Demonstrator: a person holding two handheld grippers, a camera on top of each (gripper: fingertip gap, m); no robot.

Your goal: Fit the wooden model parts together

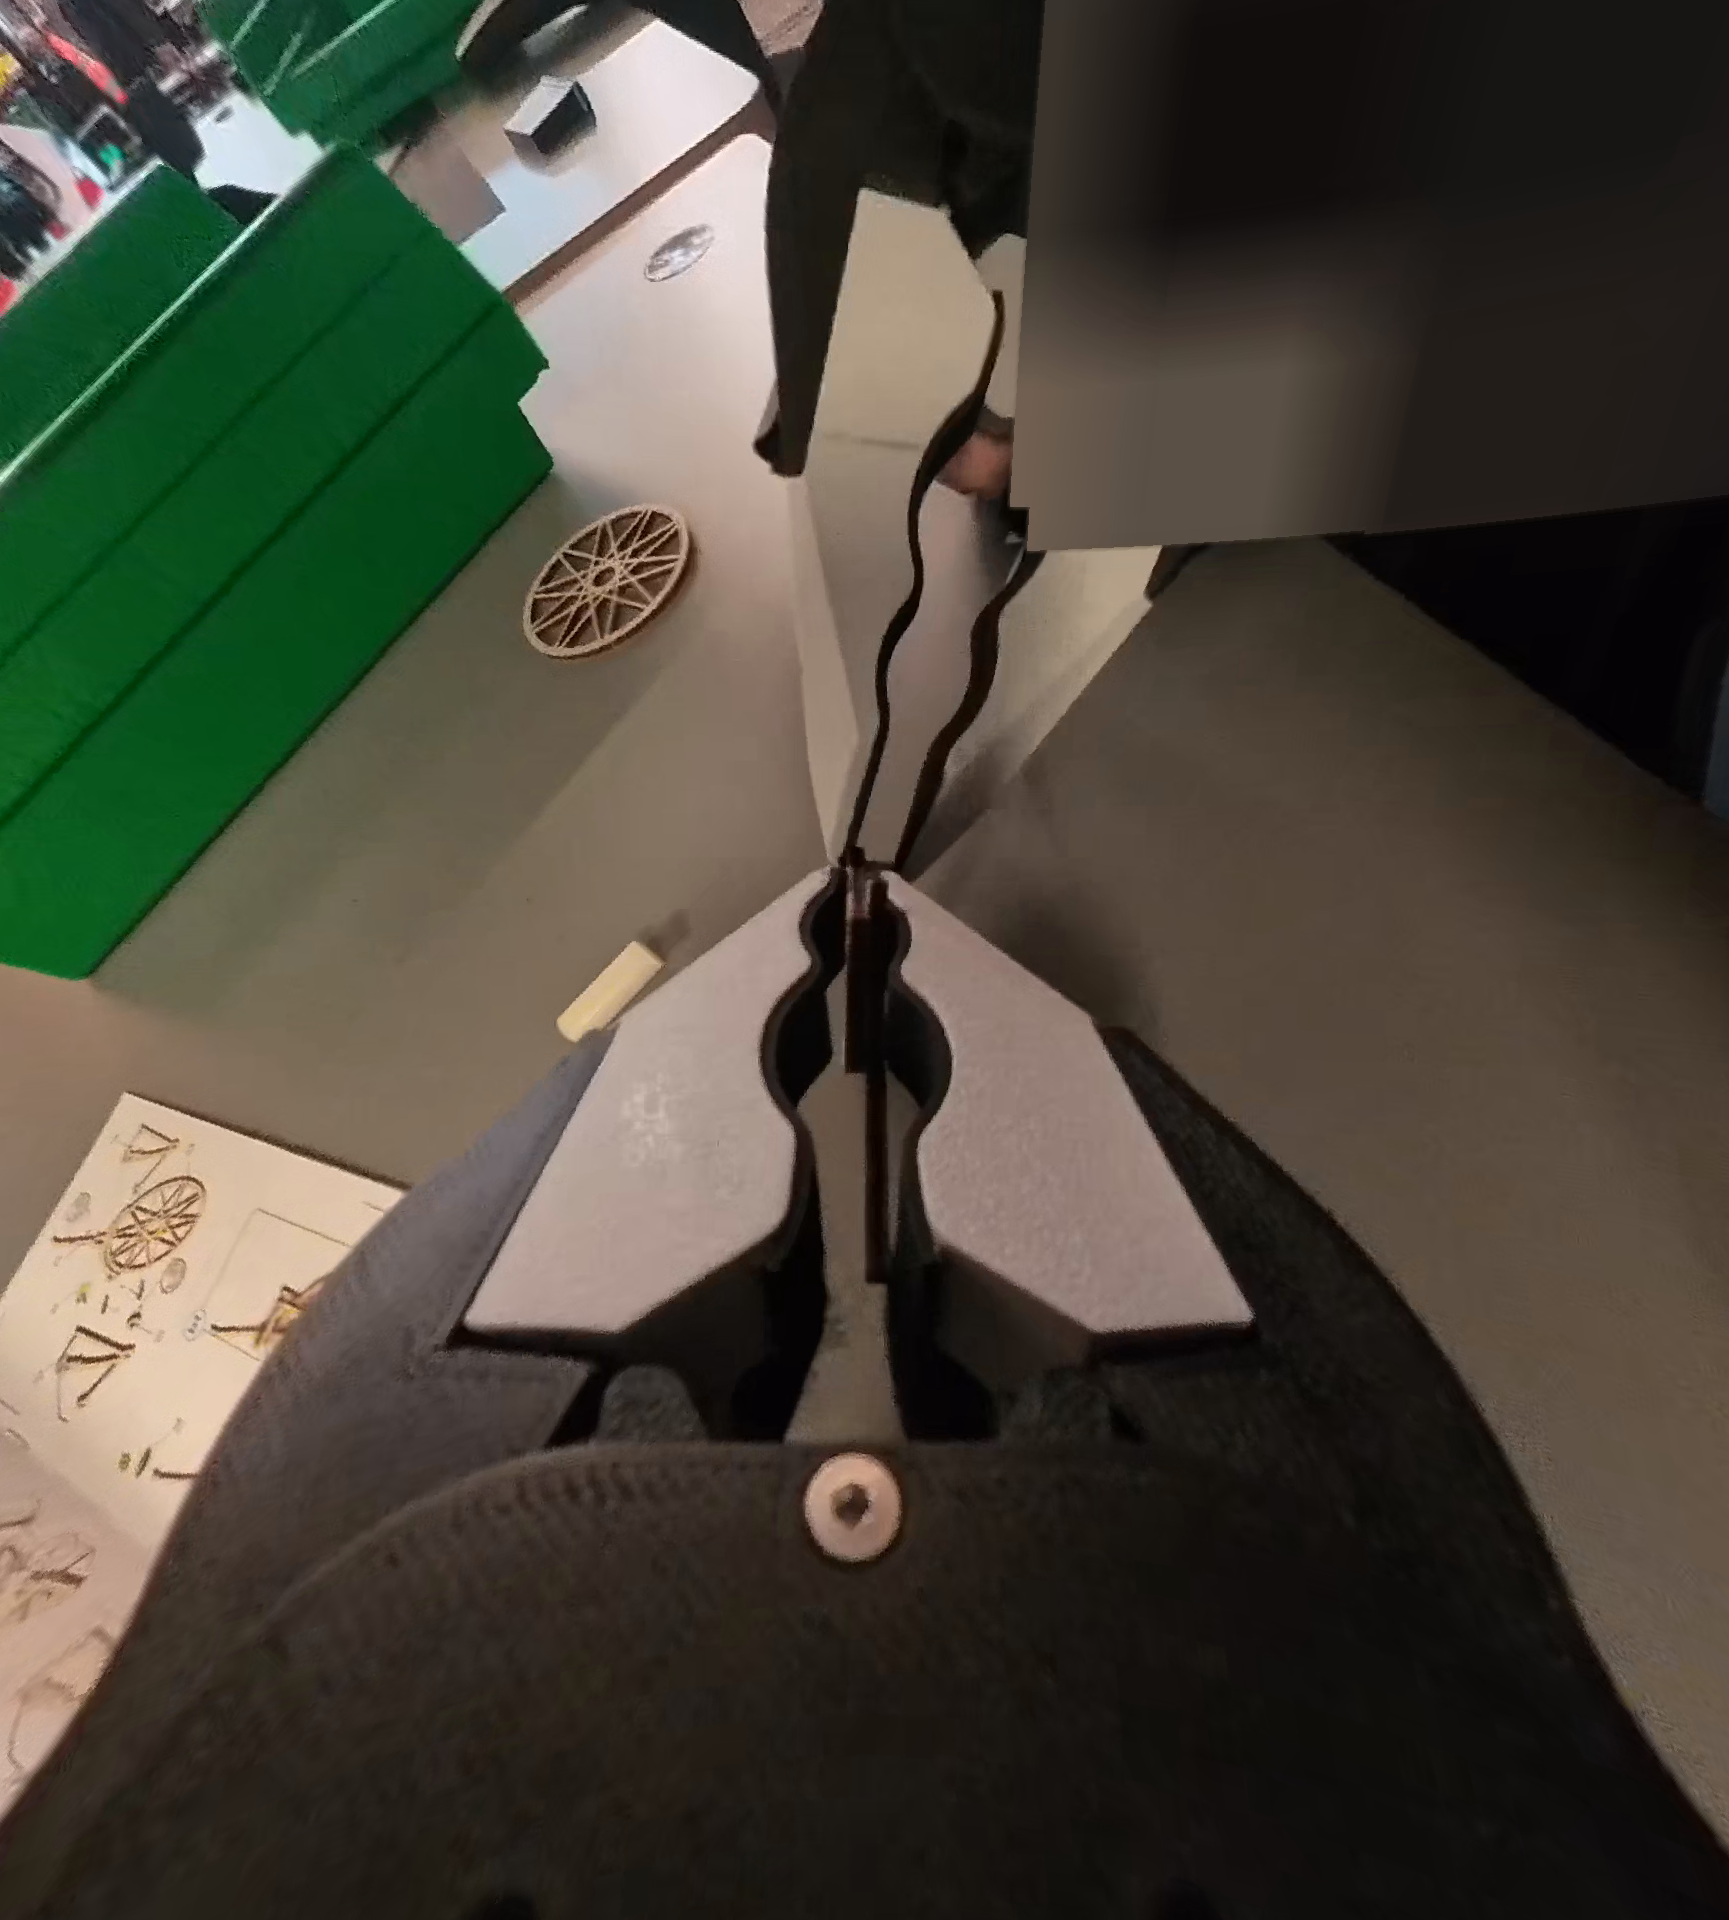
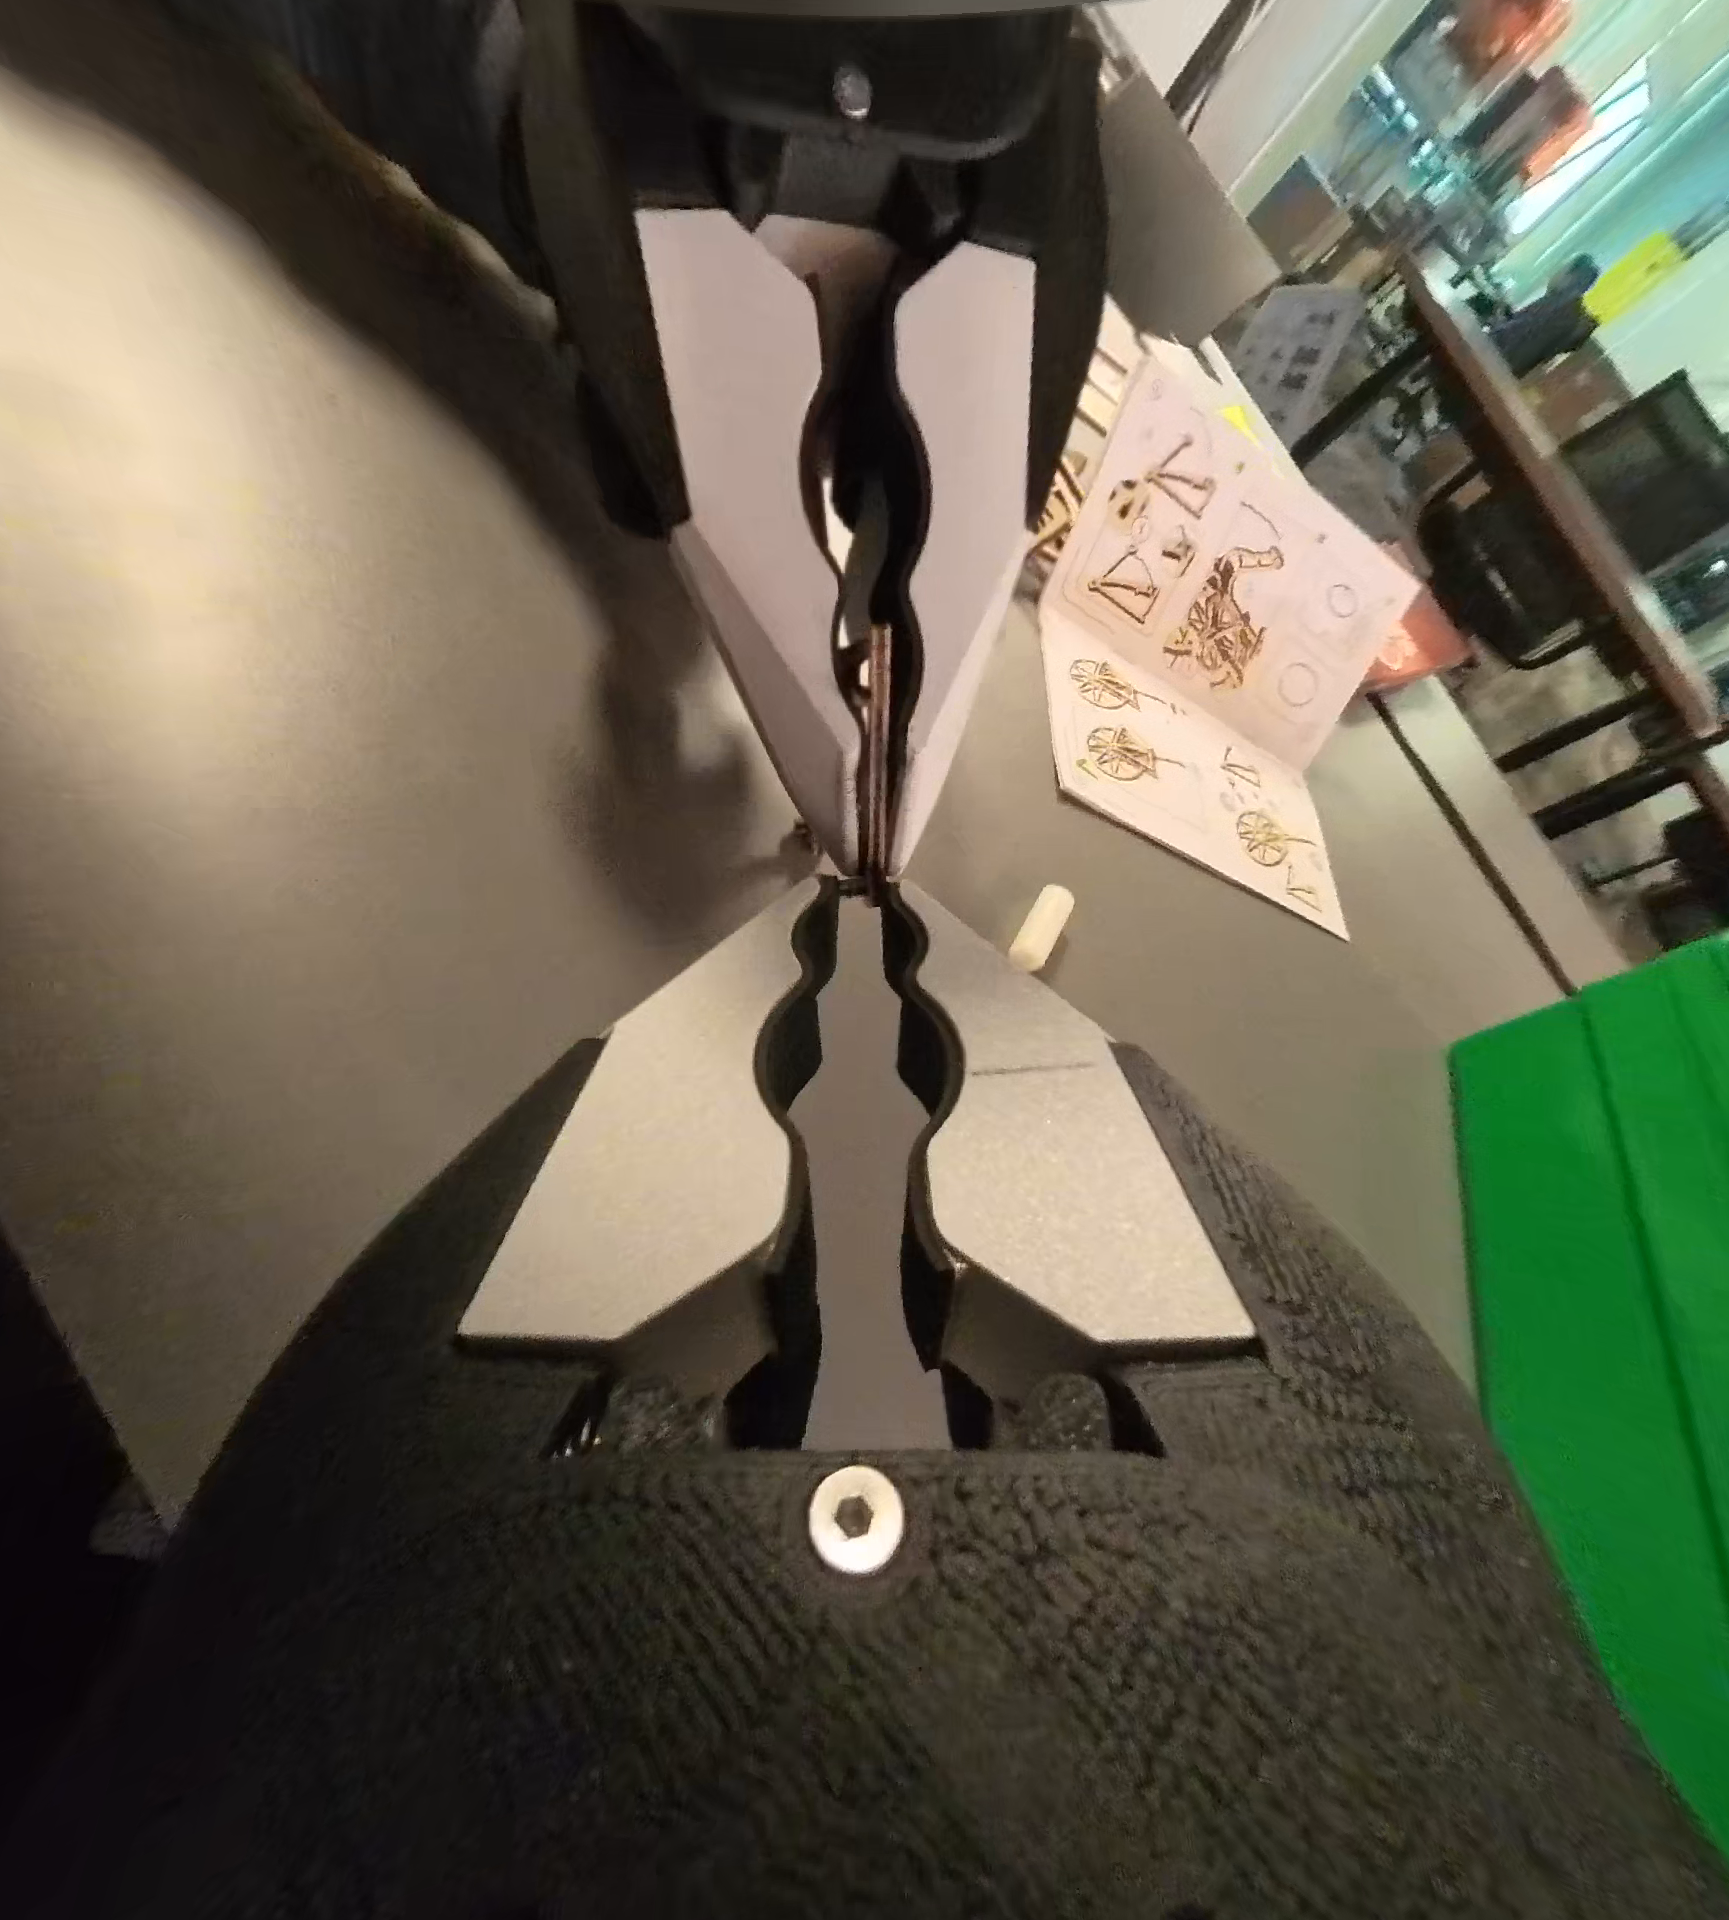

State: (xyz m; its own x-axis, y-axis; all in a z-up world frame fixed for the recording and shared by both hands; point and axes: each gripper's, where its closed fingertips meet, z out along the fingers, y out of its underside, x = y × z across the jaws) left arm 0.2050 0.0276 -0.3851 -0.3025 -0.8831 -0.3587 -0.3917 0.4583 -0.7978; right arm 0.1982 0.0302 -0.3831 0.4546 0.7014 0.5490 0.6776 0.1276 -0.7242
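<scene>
My left gripper (image 1: pixel 865 883) is shut on a thin flat dark wooden part (image 1: pixel 862 997), seen edge-on between its wavy pads. The right wrist view shows the same part (image 2: pixel 879 727) in that gripper, coming down from the top. My right gripper (image 2: pixel 858 891) meets it tip to tip. Its tips are closed to a narrow gap with a small dark piece (image 2: pixel 849 885) pinched across them, touching the end of the flat part. In the left wrist view the right gripper (image 1: pixel 875 857) reaches in from above. Both are held above the grey table (image 1: pixel 1255 935).
A spoked wooden wheel (image 1: pixel 608 582) lies flat on the table. A cream peg (image 1: pixel 611 987) lies near an open instruction sheet (image 1: pixel 112 1299), also visible in the right wrist view (image 2: pixel 1224 665). Stacked green boxes (image 1: pixel 216 520) stand along one side. The tips of both grippers are at nearly the same place.
</scene>
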